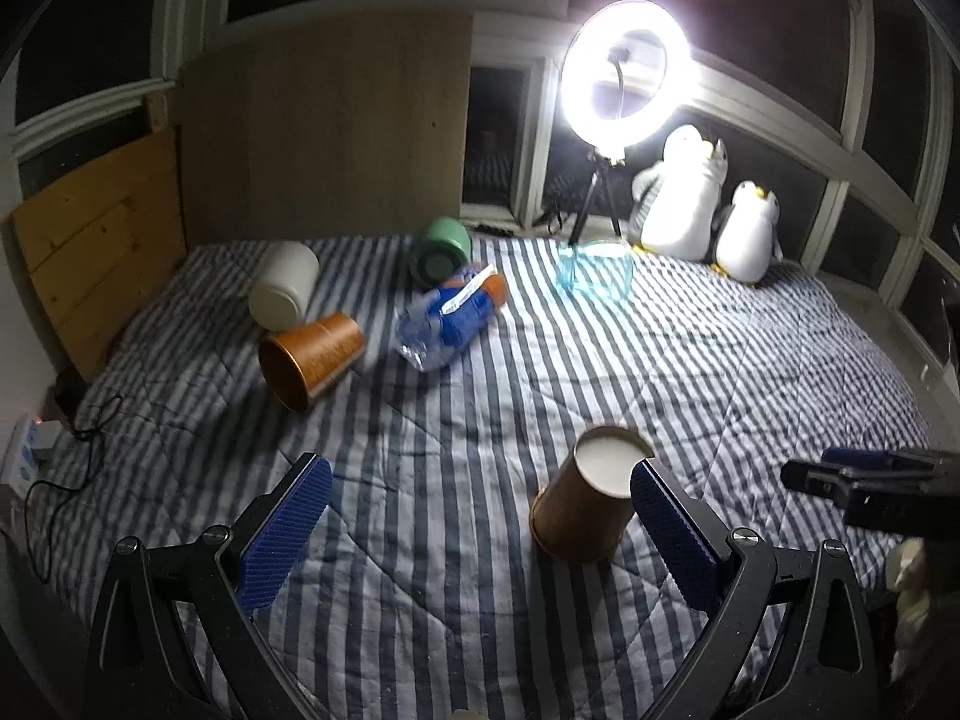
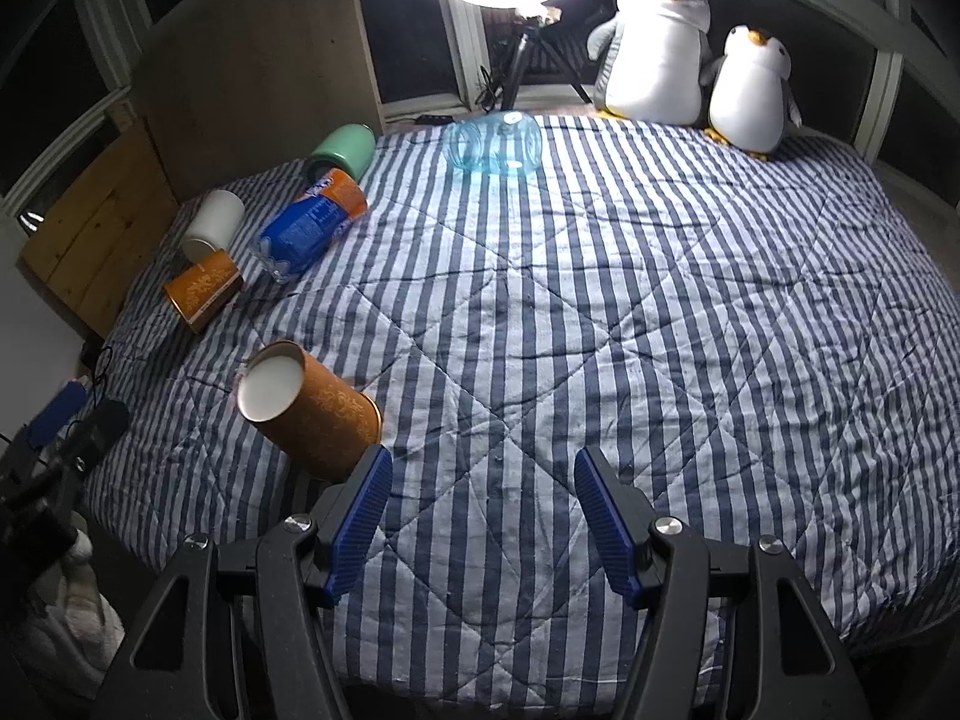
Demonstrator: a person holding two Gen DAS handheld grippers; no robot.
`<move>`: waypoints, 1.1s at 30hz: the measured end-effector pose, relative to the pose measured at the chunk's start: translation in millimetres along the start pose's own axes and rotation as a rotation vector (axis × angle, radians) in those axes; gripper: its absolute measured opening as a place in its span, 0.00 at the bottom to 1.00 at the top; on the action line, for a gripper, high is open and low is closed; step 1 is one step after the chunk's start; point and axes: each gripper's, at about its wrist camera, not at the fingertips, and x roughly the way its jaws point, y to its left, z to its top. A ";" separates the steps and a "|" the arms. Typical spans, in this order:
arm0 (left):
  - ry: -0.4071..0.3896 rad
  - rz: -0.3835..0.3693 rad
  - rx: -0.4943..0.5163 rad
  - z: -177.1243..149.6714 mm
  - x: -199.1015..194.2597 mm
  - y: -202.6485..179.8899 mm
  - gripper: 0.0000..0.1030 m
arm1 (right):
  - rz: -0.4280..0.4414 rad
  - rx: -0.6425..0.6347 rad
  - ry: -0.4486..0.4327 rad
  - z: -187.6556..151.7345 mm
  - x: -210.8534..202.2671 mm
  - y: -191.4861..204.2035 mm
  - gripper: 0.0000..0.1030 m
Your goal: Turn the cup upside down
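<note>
- Orange paper cup [image 1: 581, 495], tapered, pale filigree print on its wall, stands mouth-down on the striped quilt [image 1: 690, 360]; white recessed base faces up, with a small notch in the base rim.
- Right wrist view: same cup [image 2: 312, 405] sits lower left of frame, leaning in the fisheye, white base toward upper left.
- Left gripper [image 1: 480, 531]: black arms, ribbed blue pads, jaws wide apart. Cup sits between the fingers, hard against the frame-right pad [image 1: 672, 531]; touching or just beside, cannot tell. The other pad is well apart from it.
- Right gripper [image 2: 483, 516]: same build, jaws wide, nothing between them but quilt. Cup's wide rim lies just beside the frame-left pad [image 2: 360, 519], outside the gap.
- Right gripper also shows at right edge of the left wrist view, black and blue, blurred.
- Quilt: soft cotton, blue-and-white stripes, diamond stitching, wrinkled.
- Upper left of left wrist view, all on their sides: second orange paper cup [image 1: 312, 360], white cylindrical cup [image 1: 284, 285], mint green tumbler [image 1: 441, 252], crumpled clear plastic bottle with blue-orange label [image 1: 450, 315].
- Clear blue plastic cup [image 1: 594, 270] near the quilt's far edge, upper centre.
- Glowing ring light on a tripod [image 1: 624, 72] top of frame; two white plush penguins [image 1: 708, 204] to its right.
- Pine board [image 1: 96, 252] at left.
</note>
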 end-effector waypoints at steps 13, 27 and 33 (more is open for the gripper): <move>-0.121 0.050 -0.006 46.4 -45.6 5.1 0.98 | -0.026 -0.033 -0.141 16.4 -42.0 23.4 0.58; -0.156 0.090 -0.011 72.1 -72.1 13.2 0.98 | -0.030 -0.041 -0.232 32.6 -66.7 37.2 0.58; -0.174 0.102 -0.007 80.6 -78.5 12.8 0.98 | -0.037 -0.037 -0.279 40.0 -79.5 39.6 0.58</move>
